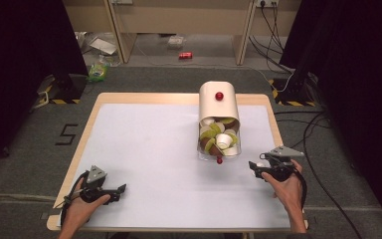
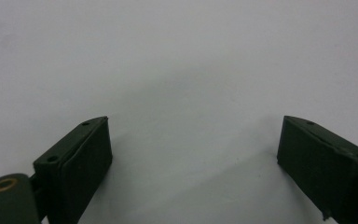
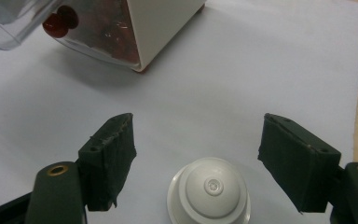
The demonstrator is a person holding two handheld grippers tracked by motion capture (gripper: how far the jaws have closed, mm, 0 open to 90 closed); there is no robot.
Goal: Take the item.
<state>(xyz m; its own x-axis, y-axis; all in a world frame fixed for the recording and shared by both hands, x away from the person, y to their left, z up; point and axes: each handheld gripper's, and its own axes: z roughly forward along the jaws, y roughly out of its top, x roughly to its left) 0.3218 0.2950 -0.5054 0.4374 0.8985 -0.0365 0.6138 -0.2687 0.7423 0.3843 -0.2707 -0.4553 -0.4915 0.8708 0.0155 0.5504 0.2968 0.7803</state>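
**Capsule sits between open jaws**

Right gripper open; white capsule on the table between its jaws, pads clear, near the capsule box. Back straight off; don't nudge it. Left gripper open, empty.

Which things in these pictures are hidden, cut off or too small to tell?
- White capsule, right gripper view: the bottom edge cuts off its lower part.
- Drawer box, right gripper view: the top edge cuts it off.
- Capsules in the drawer, high view: too small to count.
- Left gripper, left gripper view: its jaws are cut off by the frame.
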